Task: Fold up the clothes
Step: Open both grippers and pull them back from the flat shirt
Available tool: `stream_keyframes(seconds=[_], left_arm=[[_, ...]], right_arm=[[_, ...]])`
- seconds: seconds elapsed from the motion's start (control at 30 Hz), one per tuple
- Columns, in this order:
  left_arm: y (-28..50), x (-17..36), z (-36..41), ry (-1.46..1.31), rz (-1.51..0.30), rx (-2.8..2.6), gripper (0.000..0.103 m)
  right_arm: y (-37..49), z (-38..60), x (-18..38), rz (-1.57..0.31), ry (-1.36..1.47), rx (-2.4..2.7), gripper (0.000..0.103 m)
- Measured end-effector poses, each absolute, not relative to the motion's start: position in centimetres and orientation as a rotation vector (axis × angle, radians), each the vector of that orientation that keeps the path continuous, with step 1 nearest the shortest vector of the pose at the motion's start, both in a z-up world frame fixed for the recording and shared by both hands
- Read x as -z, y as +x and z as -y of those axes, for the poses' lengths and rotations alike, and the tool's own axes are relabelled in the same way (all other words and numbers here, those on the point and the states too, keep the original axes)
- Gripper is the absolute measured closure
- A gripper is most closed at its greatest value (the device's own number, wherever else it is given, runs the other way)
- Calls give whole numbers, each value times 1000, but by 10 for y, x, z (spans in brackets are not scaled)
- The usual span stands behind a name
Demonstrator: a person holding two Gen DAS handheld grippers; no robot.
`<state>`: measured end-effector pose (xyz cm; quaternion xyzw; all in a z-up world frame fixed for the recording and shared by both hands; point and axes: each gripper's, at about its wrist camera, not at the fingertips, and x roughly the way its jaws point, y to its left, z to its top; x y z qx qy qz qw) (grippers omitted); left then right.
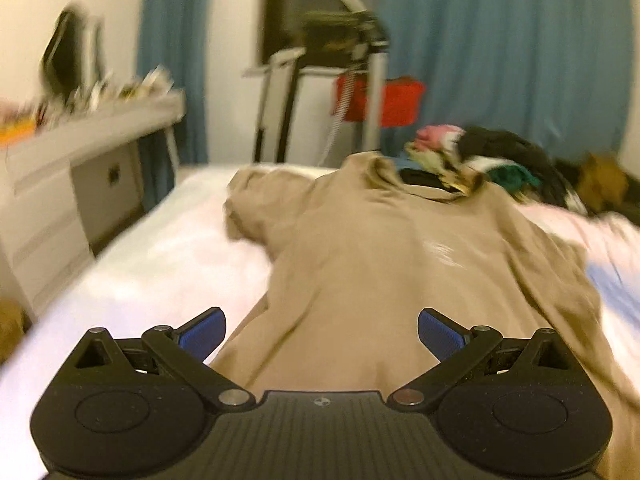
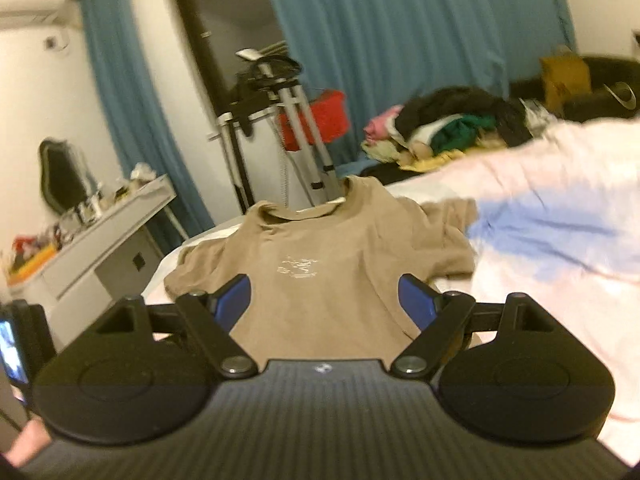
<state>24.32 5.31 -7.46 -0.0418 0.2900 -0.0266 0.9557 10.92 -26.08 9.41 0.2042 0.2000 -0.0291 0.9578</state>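
Left gripper: the black two-finger left gripper with blue pads hangs low over the near hem of the shirt, fingers spread wide, nothing between them.
Right gripper: the black right gripper, also blue-padded, is likewise spread apart and grasps nothing; the shirt's lower half shows through the gap.
Shirt: a tan short-sleeved cotton T-shirt lies front up on the bed, collar toward the far edge, a small pale print on its chest. In the left wrist view it looks rumpled, one sleeve bunched at the far left.
Bed: a mattress covered by a white sheet, with the shirt lying across its middle.
Blanket: a pale pink and light blue bedcover lies just beside the shirt's right sleeve; whether it touches is blurred.
Clothes pile: a heap of mixed garments, black, green, pink and yellow, sits at the far end of the bed beyond the collar.
Surroundings: teal curtains hang behind; a grey metal stand with a red fabric item is near the bed's far edge; a white dresser cluttered with small objects stands left.
Sharpness: both views are motion-blurred.
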Motion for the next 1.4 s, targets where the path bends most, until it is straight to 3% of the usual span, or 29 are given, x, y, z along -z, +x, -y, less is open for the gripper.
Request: stream_keyframes(seconds=[0.2,0.37,0.6,0.7,0.77,0.8,0.83,0.93,1.1,1.2,1.27,1.33,1.4], left_arm=[[326,111,-109,-477,-669,135,11],[383,133,-137,-742,-610,116,11],[454,134,-144,-810,-533,69,13],[478,134,-141,-784,-530,-8,37],[491,135,-142,-756,-541,-70,77],[496,136,-144,-743,-553,-99,88],[499,136,-146,-740,-561,-118,93],[501,127,-163,-740,-521,-140,96],[506,114,-178,-532,-544,-168,92],[504,111,-168,-421,-565,-146,75],[502,107,-161,-361,-569,-137,39],[493,101,-156,-343,-569,-160,10],[475,96,-159,-359,-571,-188,8]], right_arm=[[133,283,-65,-488,509,61,21],[163,305,-37,-540,565,139,20],[196,324,-4,-628,659,151,20],[199,327,-4,-609,618,181,20],[200,330,-4,-613,607,199,20],[199,330,-5,-610,607,206,20],[197,329,-6,-601,600,205,20],[197,327,-10,-580,555,204,20],[203,324,-4,-602,544,205,20],[202,322,-3,-599,531,200,20],[201,321,-3,-592,521,201,20],[201,319,-5,-584,510,192,20],[200,317,-11,-568,493,184,20]])
